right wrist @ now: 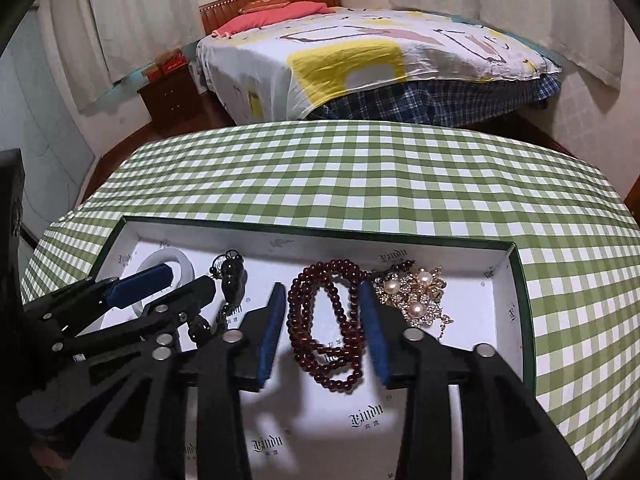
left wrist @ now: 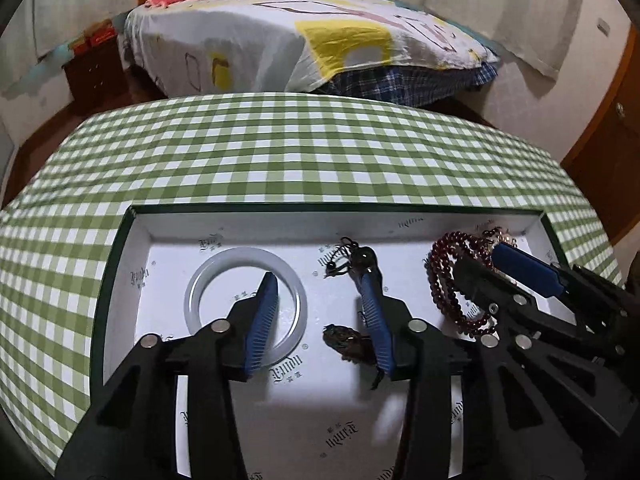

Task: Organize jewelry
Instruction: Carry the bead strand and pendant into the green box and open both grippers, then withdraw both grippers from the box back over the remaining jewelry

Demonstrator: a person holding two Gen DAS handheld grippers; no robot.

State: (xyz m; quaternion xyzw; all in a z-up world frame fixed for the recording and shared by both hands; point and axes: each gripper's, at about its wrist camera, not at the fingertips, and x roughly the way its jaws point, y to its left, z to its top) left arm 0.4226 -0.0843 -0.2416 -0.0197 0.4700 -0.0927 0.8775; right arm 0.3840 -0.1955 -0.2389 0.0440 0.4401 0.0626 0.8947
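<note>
A shallow white box (left wrist: 280,222) (right wrist: 508,276) with a dark green rim lies on the checked table. In it lie a white jade bangle (left wrist: 202,276) (right wrist: 182,262), a black bead pendant on a cord (left wrist: 362,258) (right wrist: 232,274), a brown carved piece (left wrist: 340,338), a dark red bead string (left wrist: 444,280) (right wrist: 320,320) and a gold and pearl brooch (right wrist: 416,290). My left gripper (left wrist: 320,284) is open and empty over the box, one finger over the bangle. My right gripper (right wrist: 324,292) is open and empty, its fingers either side of the red beads.
The table carries a green and white checked cloth (left wrist: 300,148) (right wrist: 400,176). Beyond its far edge stand a bed (left wrist: 300,32) (right wrist: 380,52) with a patterned cover, a dark wood nightstand (right wrist: 172,92) and white curtains. A wooden door (left wrist: 612,152) is at the right.
</note>
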